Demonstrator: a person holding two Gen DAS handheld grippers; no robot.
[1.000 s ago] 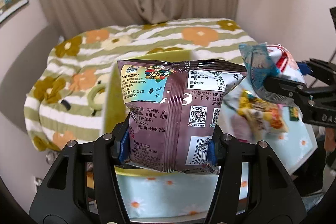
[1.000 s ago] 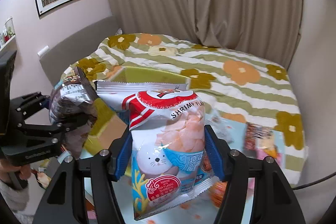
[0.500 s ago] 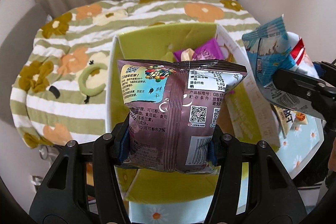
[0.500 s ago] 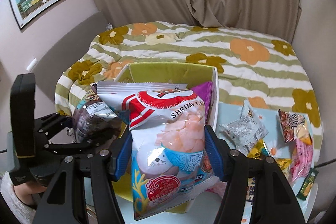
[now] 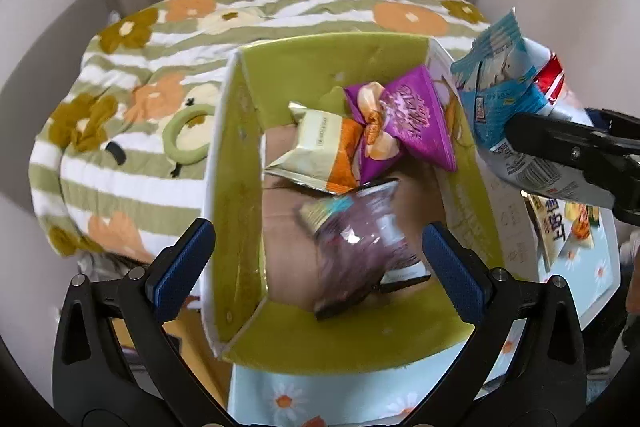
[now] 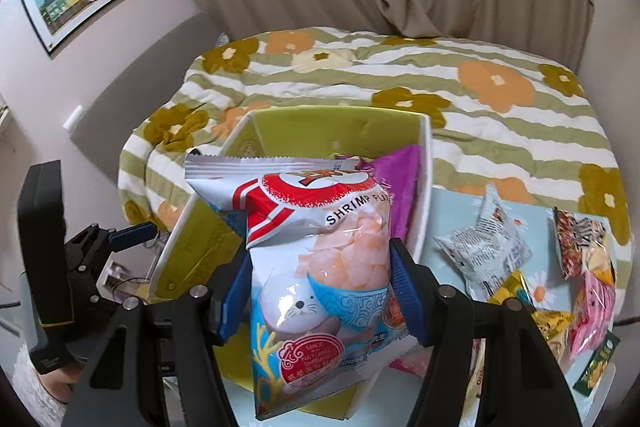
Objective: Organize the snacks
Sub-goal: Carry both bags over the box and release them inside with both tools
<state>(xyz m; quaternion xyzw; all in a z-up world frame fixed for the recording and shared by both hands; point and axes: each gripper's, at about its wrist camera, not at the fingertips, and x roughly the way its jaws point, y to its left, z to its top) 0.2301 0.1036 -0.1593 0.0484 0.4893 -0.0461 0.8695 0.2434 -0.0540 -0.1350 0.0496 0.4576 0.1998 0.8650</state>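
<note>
My left gripper (image 5: 316, 231) hangs over a green-lined cardboard box (image 5: 240, 147), its jaws opening wide. A maroon snack bag (image 5: 360, 239), blurred, lies loose below them inside the box, clear of both pads. A purple bag (image 5: 412, 115) and a cream-and-orange bag (image 5: 320, 151) lie deeper in the box. My right gripper (image 6: 318, 255) is shut on a shrimp chip bag (image 6: 320, 247) with a seal printed on it, held upright over the box's near right corner. The same bag (image 5: 504, 95) shows at the right of the left wrist view.
Right of the box, a light blue flowered tablecloth (image 6: 452, 211) carries several loose packs, among them a silver one (image 6: 484, 251) and a pink one (image 6: 592, 307). A bed with a striped flower blanket (image 6: 480, 107) lies behind. A person's sleeve (image 6: 36, 387) shows at the lower left.
The left jaws have sprung open and the maroon bag has dropped from them into the box. Both grippers came in over the box; the right grip is unchanged.
</note>
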